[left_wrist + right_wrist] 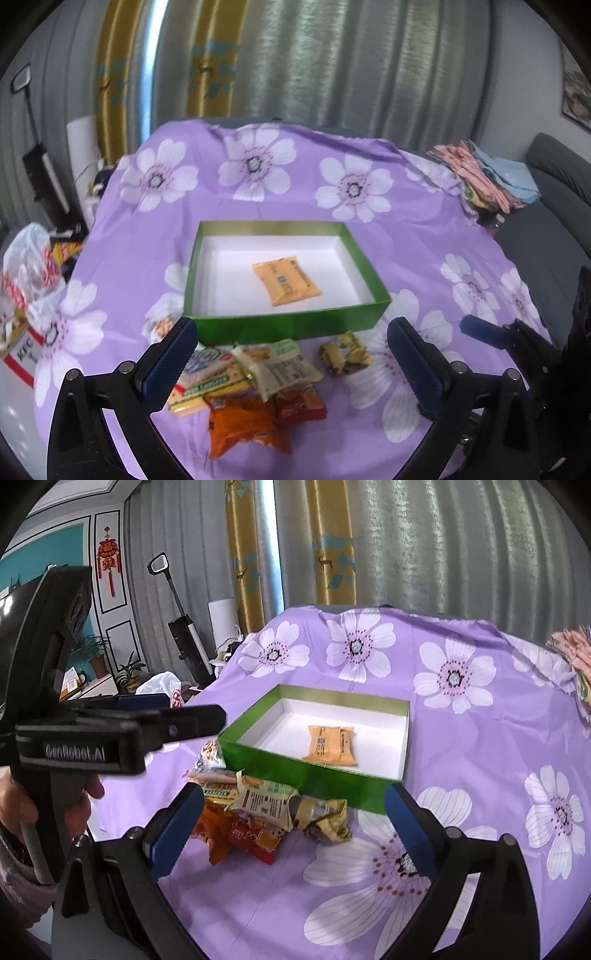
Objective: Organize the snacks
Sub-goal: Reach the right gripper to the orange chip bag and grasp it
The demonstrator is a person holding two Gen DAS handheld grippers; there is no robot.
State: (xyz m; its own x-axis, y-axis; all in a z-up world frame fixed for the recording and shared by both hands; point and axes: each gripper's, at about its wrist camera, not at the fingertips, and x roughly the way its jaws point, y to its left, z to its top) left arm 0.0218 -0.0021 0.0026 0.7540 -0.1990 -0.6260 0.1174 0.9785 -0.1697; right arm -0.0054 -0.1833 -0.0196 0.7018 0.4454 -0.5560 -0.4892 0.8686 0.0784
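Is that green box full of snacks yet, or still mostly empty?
Mostly empty. The green box holds one orange packet on its white floor; the other snacks lie piled on the cloth in front of it.

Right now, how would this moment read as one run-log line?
stage: one orange packet in green box | left tool: open, empty | right tool: open, empty | snack pile: on cloth before box

The right tongs (295, 827) gape empty above a heap of crinkled snack packets (266, 808). Beyond, an orange packet (330, 745) lies inside the green cardboard box (314, 779).
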